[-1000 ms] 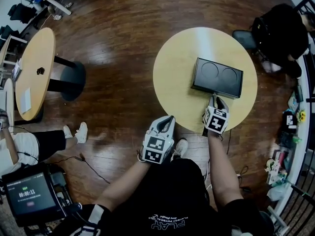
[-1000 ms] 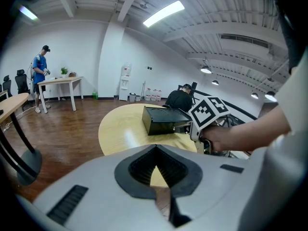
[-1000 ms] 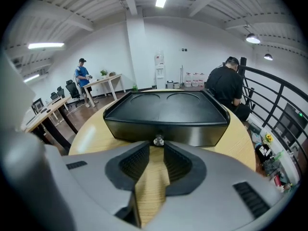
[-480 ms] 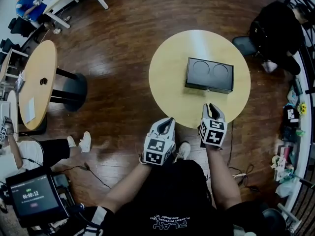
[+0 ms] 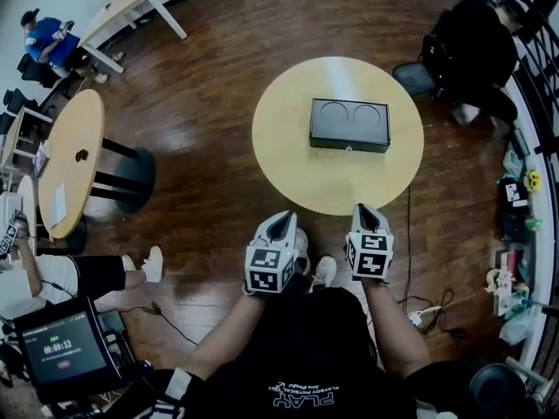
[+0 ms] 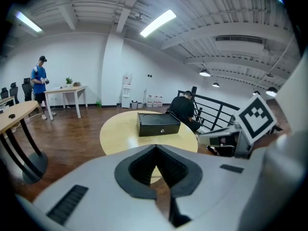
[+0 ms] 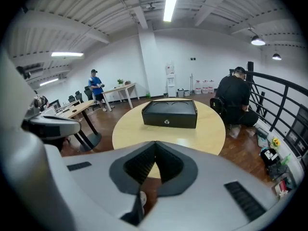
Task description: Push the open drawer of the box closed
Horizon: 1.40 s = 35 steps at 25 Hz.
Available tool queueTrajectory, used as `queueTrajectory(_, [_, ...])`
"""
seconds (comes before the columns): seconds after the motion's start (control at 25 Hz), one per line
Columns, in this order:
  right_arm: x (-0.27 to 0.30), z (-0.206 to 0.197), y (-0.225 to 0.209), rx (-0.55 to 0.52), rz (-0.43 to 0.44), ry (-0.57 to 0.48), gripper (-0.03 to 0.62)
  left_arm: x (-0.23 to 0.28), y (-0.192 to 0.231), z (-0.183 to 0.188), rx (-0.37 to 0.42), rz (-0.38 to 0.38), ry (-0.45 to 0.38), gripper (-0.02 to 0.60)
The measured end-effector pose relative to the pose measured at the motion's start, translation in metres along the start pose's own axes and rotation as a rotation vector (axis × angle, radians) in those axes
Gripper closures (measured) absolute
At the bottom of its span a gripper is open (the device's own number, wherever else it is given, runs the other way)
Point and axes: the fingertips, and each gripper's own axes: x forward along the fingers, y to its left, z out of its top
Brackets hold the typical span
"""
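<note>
A black box with two round recesses in its lid stands on the round yellow table. Its drawer front is flush with the box, and a small knob shows on it. Both grippers hang off the table's near edge, close to the person's body. My left gripper is shut and holds nothing; my right gripper is likewise shut and empty. In the left gripper view the box lies well beyond the left gripper. The right gripper points at the box from a distance.
An oval wooden table stands to the left on the wood floor. A person in black sits beyond the round table at the upper right, by a railing. A person in blue is far left. A tablet sits at lower left.
My right gripper has drawn back from the box's front to beyond the table's near edge. The box now lies farther off, with its drawer front flush. The left gripper stayed near the body.
</note>
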Motion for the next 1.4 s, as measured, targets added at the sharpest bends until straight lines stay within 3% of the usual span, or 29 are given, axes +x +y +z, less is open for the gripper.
queueTrajectory(0.2, [-0.029, -0.004, -0.004, -0.033, 0.012, -0.033, 0.588, -0.022, -0.009, 0.012, 0.014, 0.032, -0.045, 0.584])
queueTrajectory(0.56, [-0.041, -0.019, 0.011, -0.003, 0.03, -0.025, 0.588, -0.044, 0.024, -0.002, -0.015, 0.084, -0.037, 0.584])
queueTrajectory(0.76, [-0.054, -0.03, 0.026, 0.023, 0.016, -0.043, 0.588, -0.047, -0.001, -0.027, -0.024, -0.008, -0.007, 0.584])
queueTrajectory(0.92, [-0.075, -0.044, 0.04, 0.016, -0.018, -0.074, 0.588, -0.064, -0.034, -0.04, 0.026, -0.097, -0.029, 0.584])
queueTrajectory(1.12, [-0.132, -0.051, 0.072, -0.07, -0.072, -0.2, 0.588, -0.105, -0.056, -0.057, 0.07, -0.134, -0.067, 0.584])
queueTrajectory(1.4, [-0.192, -0.077, 0.122, -0.058, -0.087, -0.258, 0.588, -0.168, -0.068, -0.068, 0.085, -0.191, -0.139, 0.584])
